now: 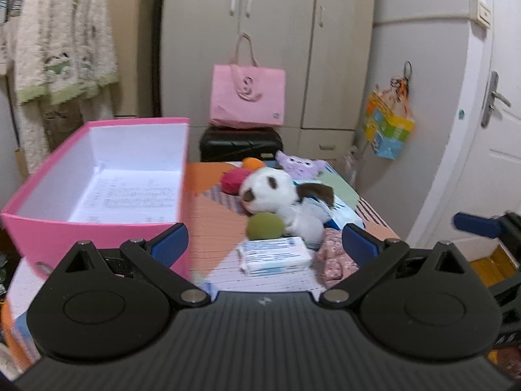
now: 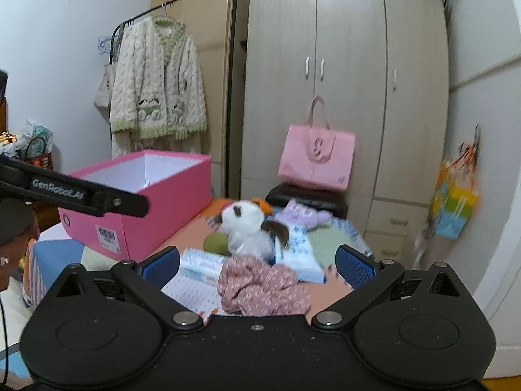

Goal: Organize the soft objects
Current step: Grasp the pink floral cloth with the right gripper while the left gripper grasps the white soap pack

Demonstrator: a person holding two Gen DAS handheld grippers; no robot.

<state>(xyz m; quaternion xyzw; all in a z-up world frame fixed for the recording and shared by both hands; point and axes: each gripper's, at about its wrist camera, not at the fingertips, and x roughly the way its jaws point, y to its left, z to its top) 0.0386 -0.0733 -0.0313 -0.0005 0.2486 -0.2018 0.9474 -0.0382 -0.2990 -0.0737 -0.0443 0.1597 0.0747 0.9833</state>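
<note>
A pink open box (image 1: 97, 176) with a white inside stands at the table's left; it also shows in the right wrist view (image 2: 143, 202). A white and brown plush dog (image 1: 276, 195) lies mid-table beside a green ball (image 1: 265, 226), a red ball (image 1: 232, 179), an orange ball (image 1: 252, 163) and a purple plush (image 1: 299, 164). A pink floral cloth (image 2: 260, 286) lies near the front. My left gripper (image 1: 263, 244) is open and empty above a tissue pack (image 1: 275, 255). My right gripper (image 2: 257, 264) is open and empty over the cloth.
A pink tote bag (image 1: 247, 97) sits on a black stool (image 1: 241, 143) behind the table. A wardrobe (image 2: 345, 81) stands at the back. A cardigan (image 2: 156, 84) hangs on a rack at the left. A colourful bag (image 1: 387, 130) hangs at the right.
</note>
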